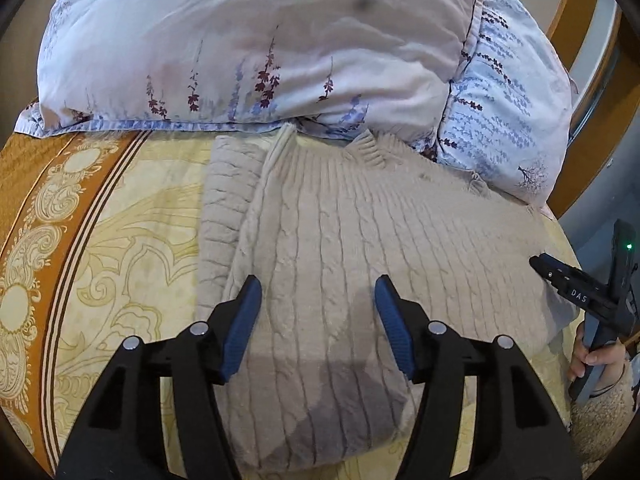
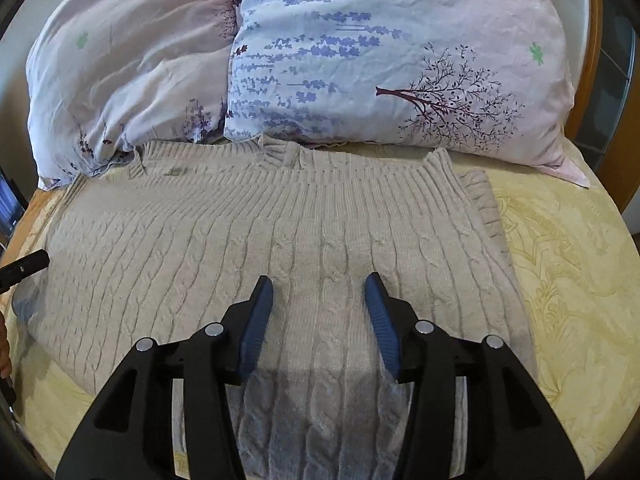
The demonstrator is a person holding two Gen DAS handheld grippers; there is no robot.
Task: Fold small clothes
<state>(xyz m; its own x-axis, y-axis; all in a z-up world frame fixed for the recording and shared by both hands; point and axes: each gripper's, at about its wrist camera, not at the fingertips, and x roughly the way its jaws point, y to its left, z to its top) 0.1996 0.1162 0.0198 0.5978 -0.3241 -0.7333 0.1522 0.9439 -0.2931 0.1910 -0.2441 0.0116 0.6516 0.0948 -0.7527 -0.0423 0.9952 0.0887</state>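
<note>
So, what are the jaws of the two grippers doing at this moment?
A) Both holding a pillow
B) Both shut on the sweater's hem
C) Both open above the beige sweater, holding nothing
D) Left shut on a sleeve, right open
C: the left gripper and right gripper each show spread jaws with only the flat beige sweater visible between them.

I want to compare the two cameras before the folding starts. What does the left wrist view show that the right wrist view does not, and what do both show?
Only the left wrist view shows the orange patterned border of the bedspread and a folded knit layer under the sweater's edge. Only the right wrist view shows the pillow with a tree print in full and the sweater's ribbed collar. Both show the beige cable-knit sweater lying flat on the bed below the pillows, and each gripper, left gripper and right gripper, above it with jaws open and empty.
</note>
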